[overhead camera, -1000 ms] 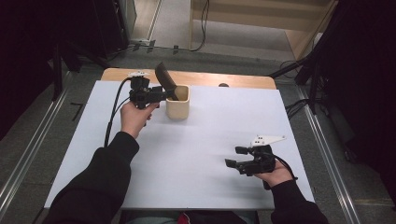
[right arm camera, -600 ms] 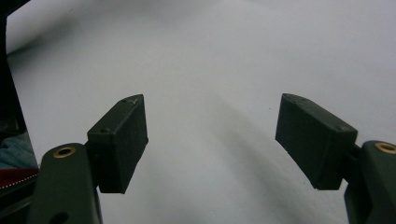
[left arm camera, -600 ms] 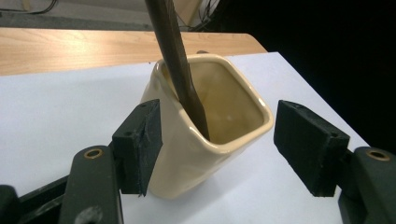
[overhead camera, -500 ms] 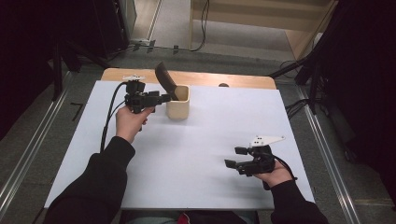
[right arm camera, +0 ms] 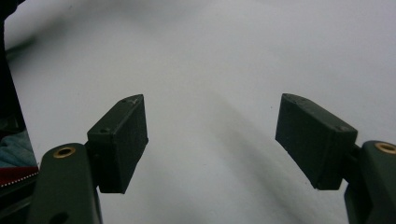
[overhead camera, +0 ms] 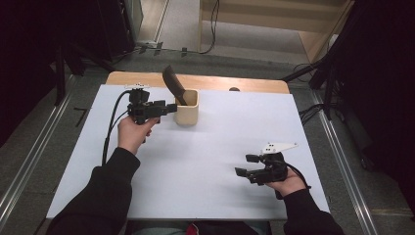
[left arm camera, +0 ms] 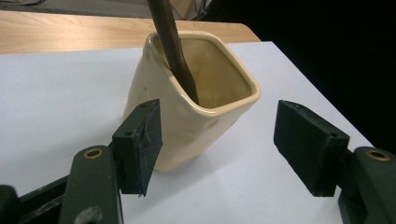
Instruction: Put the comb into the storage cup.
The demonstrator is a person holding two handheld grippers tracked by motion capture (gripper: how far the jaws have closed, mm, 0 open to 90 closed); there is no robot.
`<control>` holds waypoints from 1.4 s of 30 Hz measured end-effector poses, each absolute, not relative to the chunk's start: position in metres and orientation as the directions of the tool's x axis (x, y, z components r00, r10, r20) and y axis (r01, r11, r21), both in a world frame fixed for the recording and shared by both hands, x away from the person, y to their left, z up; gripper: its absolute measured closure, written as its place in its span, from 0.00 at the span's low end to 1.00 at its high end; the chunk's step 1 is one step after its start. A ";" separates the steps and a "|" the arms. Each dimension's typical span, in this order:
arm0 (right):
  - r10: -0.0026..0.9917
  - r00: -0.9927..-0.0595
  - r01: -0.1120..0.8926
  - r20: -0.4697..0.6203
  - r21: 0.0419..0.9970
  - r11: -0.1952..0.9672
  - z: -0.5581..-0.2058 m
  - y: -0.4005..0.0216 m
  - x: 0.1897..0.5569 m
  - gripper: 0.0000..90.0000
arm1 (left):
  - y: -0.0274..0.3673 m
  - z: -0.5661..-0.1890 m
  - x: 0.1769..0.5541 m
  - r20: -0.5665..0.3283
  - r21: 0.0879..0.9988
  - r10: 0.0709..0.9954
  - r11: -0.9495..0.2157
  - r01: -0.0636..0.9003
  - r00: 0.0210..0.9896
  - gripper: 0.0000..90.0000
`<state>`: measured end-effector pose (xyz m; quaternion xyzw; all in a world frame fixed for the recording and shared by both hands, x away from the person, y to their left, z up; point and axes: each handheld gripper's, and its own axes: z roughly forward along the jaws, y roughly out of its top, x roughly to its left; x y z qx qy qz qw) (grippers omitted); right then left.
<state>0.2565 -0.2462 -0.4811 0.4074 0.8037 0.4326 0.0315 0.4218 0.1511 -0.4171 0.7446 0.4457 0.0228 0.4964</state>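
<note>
1. White bench [overhead camera: 205,161] carries everything; the cup serves as the landmark.
2. Cream cup [overhead camera: 187,106] stands upright toward the bench's far edge, probably so that it props up the dark spatula [overhead camera: 173,84] leaning in it.
3. Left gripper [overhead camera: 169,107], just left of the cup: jaws wide apart, holding nothing, the cup ahead between them, untouched.
4. Right gripper [overhead camera: 243,165], well apart from the cup: jaws wide, empty, apparently waiting.

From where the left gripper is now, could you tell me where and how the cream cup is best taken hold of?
Probably across the cream cup by its flat side walls below the rim, coming in level from the left gripper, whose open jaws already face it. The dark utensil leaning inside makes a grip from above awkward.
</note>
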 end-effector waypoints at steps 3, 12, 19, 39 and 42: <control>0.682 -0.666 0.628 0.301 0.720 0.295 -0.481 -0.247 0.256 0.26 | 0.152 -0.416 0.419 -0.406 0.755 0.686 -0.122 0.645 0.604 0.37; 0.686 -0.664 0.629 0.298 0.719 0.297 -0.482 -0.247 0.257 0.26 | 0.155 -0.422 0.409 -0.410 0.746 0.679 -0.135 0.652 0.610 0.37; 0.687 -0.663 0.629 0.297 0.718 0.297 -0.482 -0.247 0.257 0.26 | 0.155 -0.426 0.403 -0.420 0.733 0.669 -0.149 0.664 0.613 0.37; 0.696 -0.659 0.630 0.286 0.714 0.304 -0.483 -0.247 0.258 0.26 | 0.159 -0.431 0.377 -0.445 0.723 0.617 -0.180 0.667 0.649 0.34; 0.696 -0.658 0.632 0.287 0.713 0.303 -0.483 -0.247 0.258 0.25 | 0.159 -0.433 0.374 -0.460 0.712 0.610 -0.181 0.679 0.645 0.34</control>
